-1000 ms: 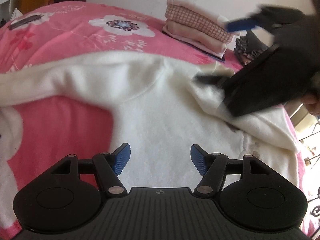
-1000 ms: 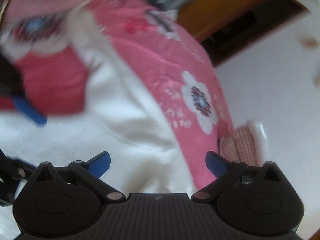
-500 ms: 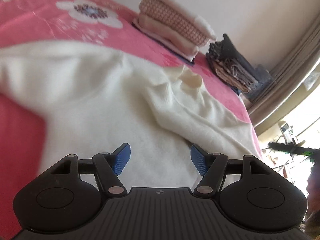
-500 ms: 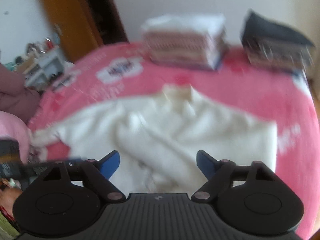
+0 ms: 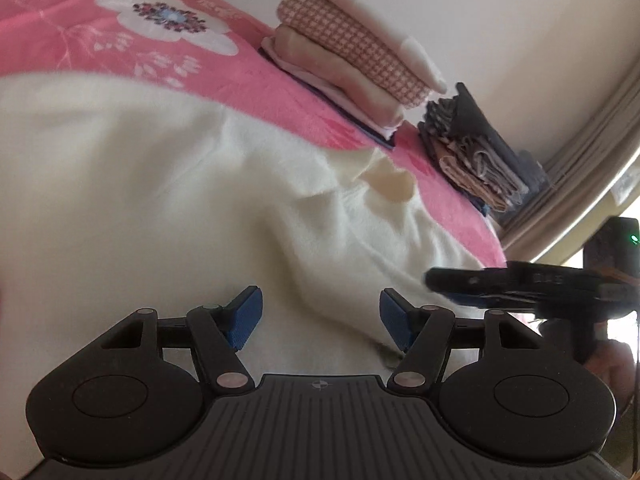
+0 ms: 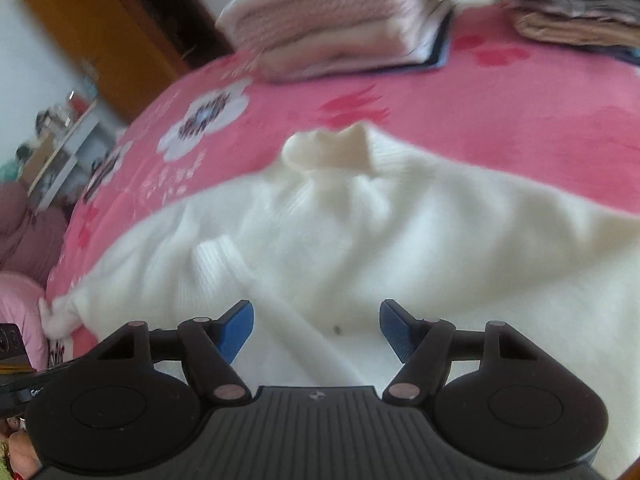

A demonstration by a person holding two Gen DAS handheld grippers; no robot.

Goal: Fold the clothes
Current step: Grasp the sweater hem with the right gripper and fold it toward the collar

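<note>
A cream sweater (image 5: 160,184) lies spread on the pink floral blanket (image 5: 80,32), its collar (image 5: 390,182) toward the wall. My left gripper (image 5: 320,316) hovers low over its body, jaws apart and closing a little, a soft fold of knit beneath them. In the right wrist view the sweater (image 6: 440,248) fills the middle, collar (image 6: 328,148) at the far side. One sleeve (image 6: 240,264) lies folded across the body and runs under my right gripper (image 6: 316,328). Its jaws are closing, with the pads still clear of the cloth. The right gripper's black body (image 5: 520,280) shows at the left view's right edge.
A stack of folded pink and checked clothes (image 5: 352,60) and a darker folded pile (image 5: 472,152) sit on the blanket by the wall, beyond the collar. A curtain (image 5: 580,160) hangs at the right. A wooden door (image 6: 112,28) and a cluttered shelf (image 6: 60,140) stand past the bed.
The right gripper let the sleeve lie across the sweater, swung away, rolled upright and came down over the body with narrower jaws. The left gripper slid rightward and lower over the sweater.
</note>
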